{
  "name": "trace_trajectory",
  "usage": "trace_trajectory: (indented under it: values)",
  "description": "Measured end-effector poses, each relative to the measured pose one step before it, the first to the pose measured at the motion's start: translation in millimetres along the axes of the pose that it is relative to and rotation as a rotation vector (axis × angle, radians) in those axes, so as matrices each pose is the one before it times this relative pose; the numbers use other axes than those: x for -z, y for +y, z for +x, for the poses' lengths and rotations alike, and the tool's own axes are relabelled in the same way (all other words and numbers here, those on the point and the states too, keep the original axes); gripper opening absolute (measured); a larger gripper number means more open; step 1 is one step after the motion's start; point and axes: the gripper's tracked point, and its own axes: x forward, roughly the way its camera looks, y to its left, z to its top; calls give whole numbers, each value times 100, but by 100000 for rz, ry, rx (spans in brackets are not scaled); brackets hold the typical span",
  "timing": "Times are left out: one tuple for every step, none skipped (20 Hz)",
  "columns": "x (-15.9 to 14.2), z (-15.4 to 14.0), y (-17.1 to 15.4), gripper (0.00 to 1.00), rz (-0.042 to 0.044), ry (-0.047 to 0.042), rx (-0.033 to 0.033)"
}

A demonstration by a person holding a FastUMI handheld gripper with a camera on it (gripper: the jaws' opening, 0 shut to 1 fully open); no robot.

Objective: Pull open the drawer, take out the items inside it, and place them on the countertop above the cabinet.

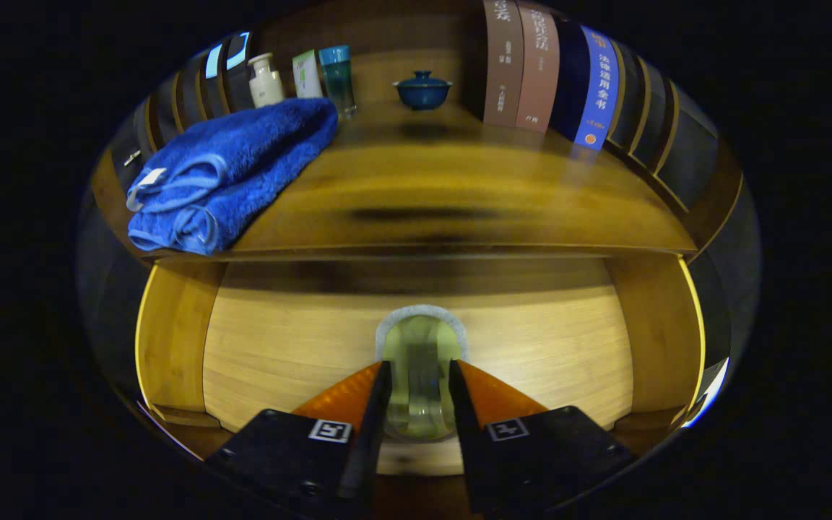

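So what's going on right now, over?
Gripper shut on clear bottle, inside open drawer. Countertop above: blue towel left, books right, middle free.

A home-like corner staged in a booth: beyond the hand-held gripper [419, 404] a wooden cabinet carries a glossy worktop [459, 195] set with household things. A folded blue towel [232, 170] lies ahead to the left, toiletry bottles [266, 79] and a tumbler [336, 76] behind it, a lidded blue bowl [423, 90] farther back, and upright books [546, 68] to the right.
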Motion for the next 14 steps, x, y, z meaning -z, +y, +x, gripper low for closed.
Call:
trace_trajectory:
  values:
    - [100, -415, -187, 49, -1765, 914, 754]
    - [-960, -172, -7, 35, 945, -3787, -235]
    - [51, 17, -305, 22, -230, 408, 1922]
    - [439, 117, -265, 21, 734, 2005, 1027]
    - [617, 456, -162, 22, 776, 1173, -1086]
    - [-339, 547, 70, 7, 599, -1376, 7]
    - [82, -568, 107, 7, -364, -195, -709]
    - [-15, -878, 140, 7, -251, 109, -581]
    - [-197, -636, 245, 7, 937, -1195, -1654]
    - [-147, -897, 143, 7, 125, -1173, -1022]
    - [-159, -1024, 166, 7, -375, -1397, -1047]
    - [-139, -1188, 19, 7, -351, -1586, -410]
    - [-145, -1234, -185, 7, -654, -1492, 596]
    - [-178, -1256, -53, 7, -212, -1845, 222]
